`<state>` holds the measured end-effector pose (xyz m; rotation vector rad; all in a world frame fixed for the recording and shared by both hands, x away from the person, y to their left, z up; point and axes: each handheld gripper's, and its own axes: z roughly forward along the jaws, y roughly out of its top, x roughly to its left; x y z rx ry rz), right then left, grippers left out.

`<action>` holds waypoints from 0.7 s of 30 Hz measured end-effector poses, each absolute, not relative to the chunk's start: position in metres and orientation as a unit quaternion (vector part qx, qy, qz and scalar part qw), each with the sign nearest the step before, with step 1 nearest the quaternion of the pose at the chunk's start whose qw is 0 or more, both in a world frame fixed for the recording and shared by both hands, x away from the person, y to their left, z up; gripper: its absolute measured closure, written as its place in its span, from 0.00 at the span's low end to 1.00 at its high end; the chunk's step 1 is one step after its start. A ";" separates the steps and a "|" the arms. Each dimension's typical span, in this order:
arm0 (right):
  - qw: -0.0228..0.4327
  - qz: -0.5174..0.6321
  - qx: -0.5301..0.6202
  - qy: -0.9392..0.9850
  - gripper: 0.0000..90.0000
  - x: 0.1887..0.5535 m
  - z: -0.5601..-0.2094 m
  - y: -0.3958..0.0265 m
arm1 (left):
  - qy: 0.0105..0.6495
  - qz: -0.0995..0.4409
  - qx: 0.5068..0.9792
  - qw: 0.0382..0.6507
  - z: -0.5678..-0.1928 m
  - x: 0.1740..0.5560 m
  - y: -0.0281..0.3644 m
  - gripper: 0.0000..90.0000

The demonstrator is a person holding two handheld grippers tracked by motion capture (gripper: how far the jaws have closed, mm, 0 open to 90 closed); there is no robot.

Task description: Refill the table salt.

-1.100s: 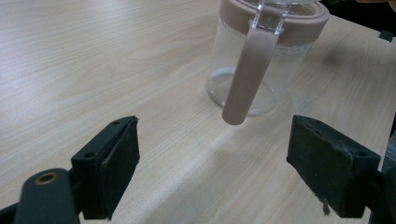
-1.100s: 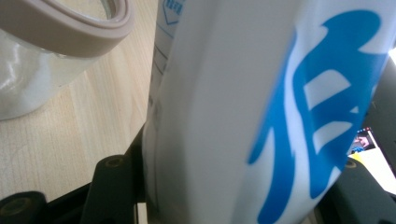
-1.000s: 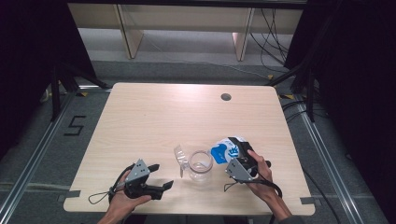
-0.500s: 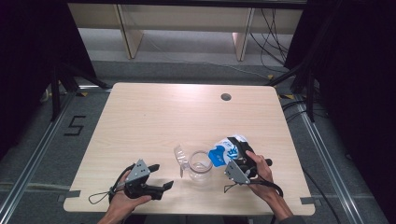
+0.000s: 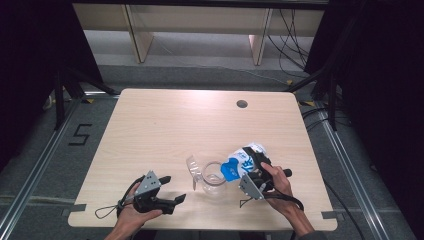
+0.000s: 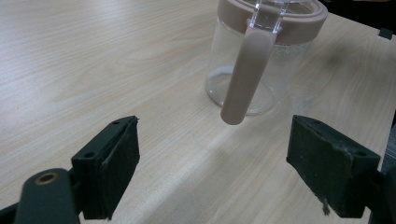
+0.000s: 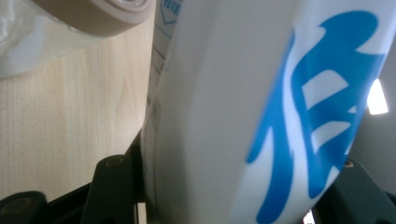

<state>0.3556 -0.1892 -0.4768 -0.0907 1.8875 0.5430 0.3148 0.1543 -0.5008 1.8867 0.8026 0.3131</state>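
Carton blurs between the right gripper's fingers, its top cut off; the jug's rim is cropped beyond the left fingers.

Both grippers, the left gripper and the right gripper, are black with blocky padded jaws. Each carries a grey three-cornered plate. A thin black cable loops from each.

Overhead, two close—perhaps jug shared
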 end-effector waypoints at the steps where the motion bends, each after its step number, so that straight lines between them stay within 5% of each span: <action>1: 0.561 0.222 -0.053 0.796 0.50 0.356 -0.475 -0.189 | 0.334 0.130 0.781 0.511 -0.501 0.315 0.154 0.18; 21: 0.595 0.177 -0.088 0.779 0.51 0.353 -0.472 -0.186 | 0.333 0.130 0.783 0.509 -0.501 0.315 0.154 0.18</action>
